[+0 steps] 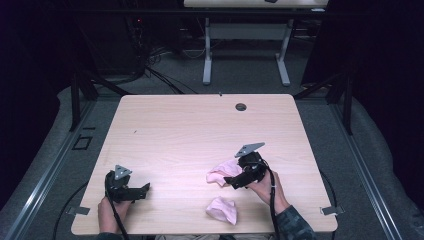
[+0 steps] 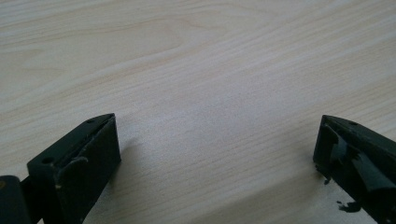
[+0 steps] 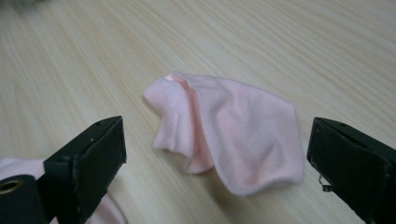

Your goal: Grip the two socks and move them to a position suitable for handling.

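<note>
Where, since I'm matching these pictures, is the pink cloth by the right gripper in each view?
High view: pink cloth, right of centre, just left of the right gripper.
Right gripper view: centre, between the open fingers.
Left gripper view: bare tabletop between its fingers.
Shared landmark: the light wood tabletop.

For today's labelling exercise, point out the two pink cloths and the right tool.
Far pink cloth [image 3: 233,126], right gripper view: middle of its crumpled top.
Near pink cloth [image 1: 223,209], high view: middle of the bunched fabric.
Right tool [image 3: 215,154], right gripper view: midway between its open jaws.
</note>
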